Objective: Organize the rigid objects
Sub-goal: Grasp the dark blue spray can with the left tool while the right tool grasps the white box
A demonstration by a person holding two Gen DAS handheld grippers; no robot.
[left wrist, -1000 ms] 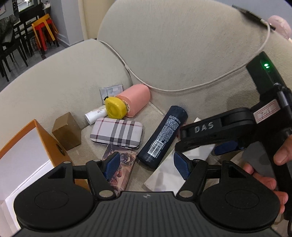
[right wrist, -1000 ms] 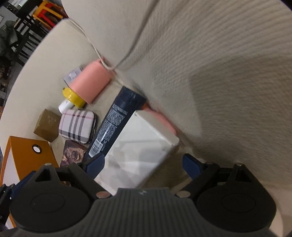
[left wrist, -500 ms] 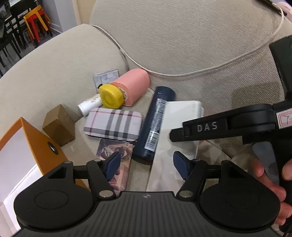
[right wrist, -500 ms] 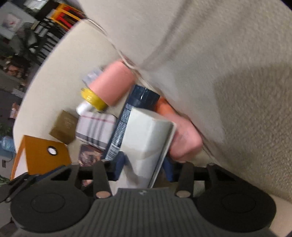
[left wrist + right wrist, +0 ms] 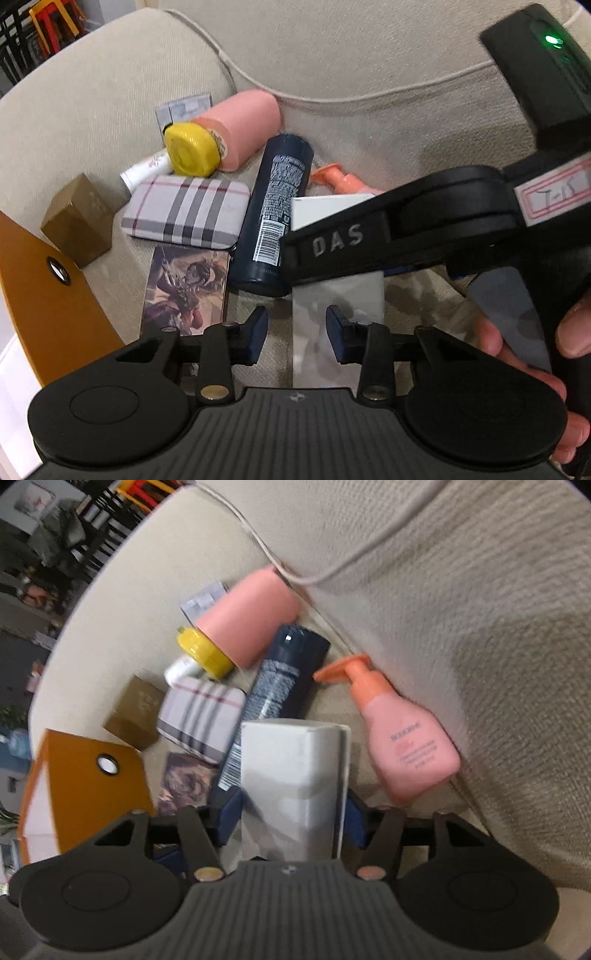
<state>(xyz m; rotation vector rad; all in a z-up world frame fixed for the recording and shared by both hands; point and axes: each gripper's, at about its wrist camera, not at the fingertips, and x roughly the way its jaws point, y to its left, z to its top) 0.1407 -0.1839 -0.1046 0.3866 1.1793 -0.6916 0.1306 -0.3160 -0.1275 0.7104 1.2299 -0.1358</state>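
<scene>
1. At your far left stands the orange box (image 5: 48, 295), its slanted edge with a metal eyelet close against the clutter on the sofa (image 5: 92, 110).
2. Just beside it sits the small brown box (image 5: 79, 221), near the sofa's curved arm, with bare cushion behind it.
3. Next comes the plaid case (image 5: 188, 210), lying flat; the picture card (image 5: 186, 291) lies in front of it, touching its near edge.
4. Behind the case, the yellow-capped pink bottle (image 5: 240, 129) lies on its side against the seat crease, a small white tube (image 5: 147, 171) tucked beside its cap.
5. The dark can (image 5: 277, 218) lies on its side, running from the crease towards you, right beside the case's right edge.
6. Your left gripper (image 5: 291, 334) hangs low with its jaws narrowly parted and nothing between them, just in front of the card and the can.
7. Your right gripper (image 5: 293, 812) clamps the white box (image 5: 295, 775) by both side walls. In the left wrist view that box sits right beside the can, and its far edge reaches near the pump bottle.
8. The pink pump bottle (image 5: 399, 746) leans against the backrest at your right, its nozzle pointing at the can.
9. A white cable (image 5: 332, 96) runs along the backrest above everything.
</scene>
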